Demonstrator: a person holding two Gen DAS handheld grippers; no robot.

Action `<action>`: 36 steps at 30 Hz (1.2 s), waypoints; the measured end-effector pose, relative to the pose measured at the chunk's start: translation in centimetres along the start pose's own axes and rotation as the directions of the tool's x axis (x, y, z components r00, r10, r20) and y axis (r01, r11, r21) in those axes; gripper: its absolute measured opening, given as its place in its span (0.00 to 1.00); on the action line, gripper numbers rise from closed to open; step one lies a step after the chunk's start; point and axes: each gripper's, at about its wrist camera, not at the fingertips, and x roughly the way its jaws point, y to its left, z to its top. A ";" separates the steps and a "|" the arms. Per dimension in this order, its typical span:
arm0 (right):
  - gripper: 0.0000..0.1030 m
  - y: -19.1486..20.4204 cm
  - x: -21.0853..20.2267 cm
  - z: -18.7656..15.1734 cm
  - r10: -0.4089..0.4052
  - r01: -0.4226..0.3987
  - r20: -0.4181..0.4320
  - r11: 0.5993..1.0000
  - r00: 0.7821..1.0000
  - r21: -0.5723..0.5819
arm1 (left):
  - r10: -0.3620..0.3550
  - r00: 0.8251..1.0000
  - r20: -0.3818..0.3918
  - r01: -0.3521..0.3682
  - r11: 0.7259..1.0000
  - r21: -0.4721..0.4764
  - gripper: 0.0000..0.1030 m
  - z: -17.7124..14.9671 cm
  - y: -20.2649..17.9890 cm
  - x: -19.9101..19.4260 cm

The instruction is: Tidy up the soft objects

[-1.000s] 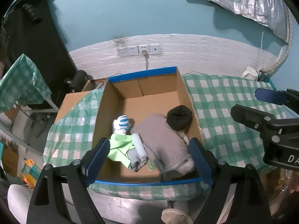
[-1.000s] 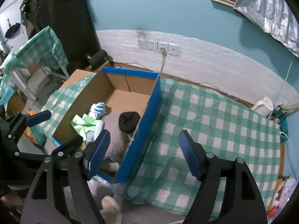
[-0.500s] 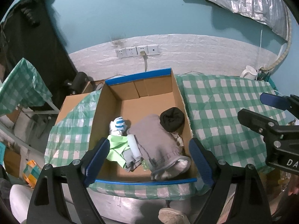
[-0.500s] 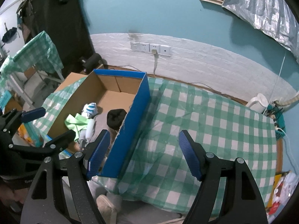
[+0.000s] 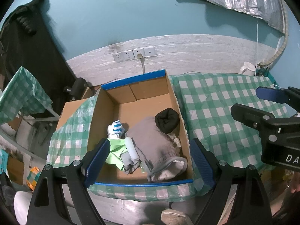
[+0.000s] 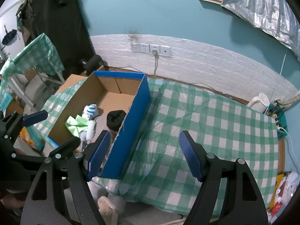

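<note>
Left wrist view: the left hand-held gripper hangs wide open and empty above the cardboard box. Inside, toward 6 o'clock, lie a grey garment, a black beanie at its 1 o'clock, a green cloth and a striped sock.

Right wrist view: the right hand-held gripper is open, empty, above the checked tabletop; the box sits at 10 o'clock.
</note>
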 end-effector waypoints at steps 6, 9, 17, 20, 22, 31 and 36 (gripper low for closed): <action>0.73 0.0 0.0 0.0 -0.001 0.001 0.002 1.000 1.000 -0.001 | 0.000 1.000 -0.002 0.000 1.000 -0.003 0.85 -0.1 0.1 0.0; 0.73 0.1 0.0 0.0 -0.001 0.001 0.001 1.000 1.000 0.000 | 0.001 1.000 0.000 -0.001 1.000 -0.004 0.85 0.0 0.2 0.0; 0.73 0.3 -0.2 -0.1 0.003 -0.003 0.002 1.000 1.000 -0.006 | 0.000 1.000 -0.007 0.000 1.000 0.002 0.85 -0.1 0.1 -0.1; 0.73 0.4 -0.2 -0.1 0.001 -0.001 0.000 1.000 1.000 -0.002 | 0.001 1.000 -0.006 -0.001 1.000 0.003 0.85 -0.1 -0.1 -0.2; 0.73 0.3 -0.2 -0.1 0.002 -0.002 0.000 1.000 1.000 -0.003 | 0.002 1.000 -0.006 -0.002 1.000 0.002 0.85 -0.1 -0.1 -0.3; 0.73 0.7 -0.5 -0.3 0.009 -0.009 -0.001 1.000 1.000 -0.006 | 0.001 1.000 -0.008 -0.001 1.000 0.008 0.85 -0.2 -0.2 -0.2; 0.73 0.7 -0.6 -0.3 0.007 -0.007 -0.001 1.000 1.000 -0.004 | 0.002 1.000 -0.008 -0.002 1.000 0.007 0.85 -0.2 -0.3 -0.3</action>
